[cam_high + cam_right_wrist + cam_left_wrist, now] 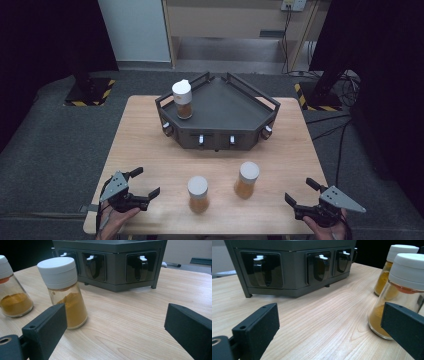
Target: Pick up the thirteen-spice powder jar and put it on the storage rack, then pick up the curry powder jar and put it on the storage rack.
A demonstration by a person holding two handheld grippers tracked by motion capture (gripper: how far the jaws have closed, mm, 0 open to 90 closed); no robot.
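Work in hand: two spice jars stand on the bench near the front edge, between the two claws; a third already stands on the dark rack.
Left jar (198, 194): glass, white screw cap, part-filled with yellow-orange powder; upright, just right of the left claw (148, 183).
Right jar (247, 179): same make, upright, a little farther back, left of the right claw (300, 191).
Handling: likely light but rigid; smooth glass may slip and could crack if dropped; tall and narrow, so easily tipped by a nudge.
Where to take hold: across the glass body just below the cap, jaws level, rather than on the cap, which might turn.
Left claw state: jaws wide apart, nothing between them, hovering low over the bench (150, 150).
Right claw state: jaws wide, empty, low at the front right corner.
Rack (225, 107): angular dark tray with raised rails and clips along its front face; jar on rack (182, 99) sits at its left side.
In the way: the neighbouring jar when reaching for either; the rack's rail must be cleared when setting one down.
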